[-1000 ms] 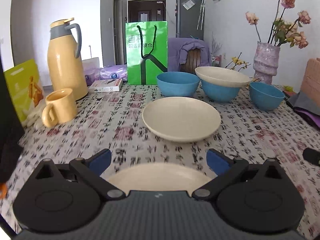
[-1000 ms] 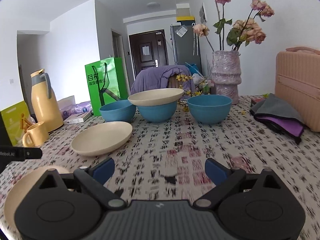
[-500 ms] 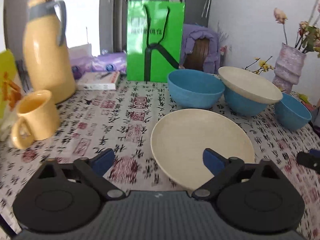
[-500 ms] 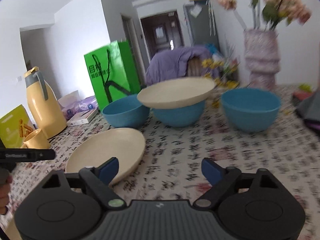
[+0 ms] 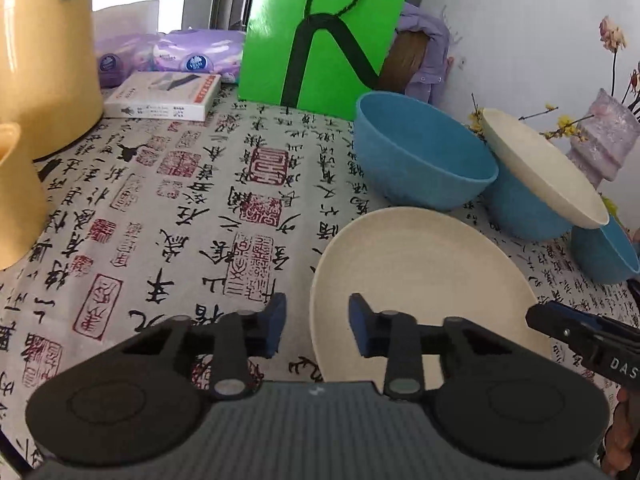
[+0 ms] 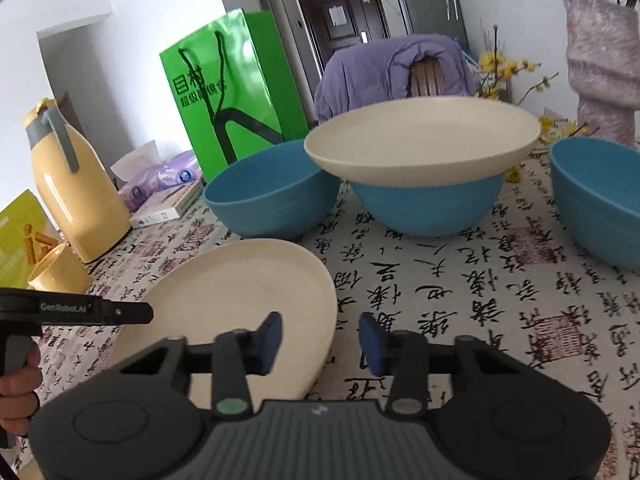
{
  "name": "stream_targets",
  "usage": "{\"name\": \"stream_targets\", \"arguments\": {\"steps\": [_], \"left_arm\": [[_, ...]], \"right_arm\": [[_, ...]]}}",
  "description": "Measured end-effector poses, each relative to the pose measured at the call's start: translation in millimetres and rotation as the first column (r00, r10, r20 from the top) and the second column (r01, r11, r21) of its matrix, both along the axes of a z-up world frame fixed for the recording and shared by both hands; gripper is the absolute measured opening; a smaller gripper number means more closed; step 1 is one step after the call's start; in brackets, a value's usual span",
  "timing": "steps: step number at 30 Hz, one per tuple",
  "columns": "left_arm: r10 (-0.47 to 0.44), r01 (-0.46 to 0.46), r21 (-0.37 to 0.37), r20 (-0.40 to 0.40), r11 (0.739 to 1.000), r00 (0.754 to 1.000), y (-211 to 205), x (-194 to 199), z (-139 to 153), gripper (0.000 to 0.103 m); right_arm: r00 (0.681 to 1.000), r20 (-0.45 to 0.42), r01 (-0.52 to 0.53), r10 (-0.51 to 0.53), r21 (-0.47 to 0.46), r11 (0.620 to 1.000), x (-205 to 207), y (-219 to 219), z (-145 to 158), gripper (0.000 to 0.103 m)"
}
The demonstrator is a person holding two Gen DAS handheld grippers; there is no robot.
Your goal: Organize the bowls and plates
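A cream plate (image 5: 420, 280) (image 6: 232, 292) lies flat on the patterned tablecloth. My left gripper (image 5: 316, 322) straddles its left rim, and its jaws are closing with the rim between them, the pads still apart from it. My right gripper (image 6: 320, 340) straddles the opposite rim in the same way, jaws closing. Behind the plate stand a blue bowl (image 5: 420, 160) (image 6: 272, 192), a second blue bowl (image 6: 428, 208) with another cream plate (image 6: 420, 140) tilted on top, and a third blue bowl (image 6: 596, 196) at the right.
A yellow thermos (image 6: 76, 192) and yellow mug (image 6: 60, 276) stand at the left. A green paper bag (image 5: 320, 32), a book (image 5: 164, 96) and tissue packs (image 5: 192, 56) line the back. A pink vase (image 6: 600, 68) stands far right.
Both grippers moved forward and down to the cream plate on the table. Their jaws narrowed from wide open to a small gap around its two opposite rims.
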State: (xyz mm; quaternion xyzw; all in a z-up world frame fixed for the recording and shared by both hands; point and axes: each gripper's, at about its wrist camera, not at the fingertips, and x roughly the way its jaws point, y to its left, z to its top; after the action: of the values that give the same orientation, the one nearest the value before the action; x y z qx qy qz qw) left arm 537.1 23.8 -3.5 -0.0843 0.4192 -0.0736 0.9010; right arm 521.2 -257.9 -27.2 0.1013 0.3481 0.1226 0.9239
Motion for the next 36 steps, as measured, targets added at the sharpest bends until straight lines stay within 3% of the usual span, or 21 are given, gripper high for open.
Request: {"name": "stream_targets", "arguments": {"steps": [1,3,6,19,26,36], "left_arm": [[-0.003,0.003,0.003,-0.009,1.000,1.000,-1,3,-3,0.029],[-0.015,0.015,0.005,-0.014,1.000,1.000,-1,3,-7,0.013],[-0.026,0.026,-0.003,-0.002,1.000,1.000,-2,1,-9,0.012],[-0.021,0.021,-0.010,0.025,1.000,0.999,-3,-29,26,0.008],[-0.023,0.024,-0.013,0.087,1.000,0.996,-7,-78,59,0.007],[0.045,-0.040,-0.047,0.103,0.998,0.994,7,-166,66,0.007]], "right_arm": [[1.000,-0.008,-0.002,0.002,0.000,1.000,2,1,-3,0.033],[1.000,-0.024,-0.005,0.005,0.000,1.000,4,2,-7,0.026],[0.999,-0.041,-0.008,0.009,0.008,1.000,6,1,-14,0.011],[1.000,0.001,-0.009,0.009,-0.006,1.000,-21,-4,14,0.007],[0.999,0.045,-0.010,0.010,0.011,1.000,-66,-11,43,0.007],[0.996,0.079,-0.042,0.040,0.021,0.999,-145,-6,64,0.007]]}}
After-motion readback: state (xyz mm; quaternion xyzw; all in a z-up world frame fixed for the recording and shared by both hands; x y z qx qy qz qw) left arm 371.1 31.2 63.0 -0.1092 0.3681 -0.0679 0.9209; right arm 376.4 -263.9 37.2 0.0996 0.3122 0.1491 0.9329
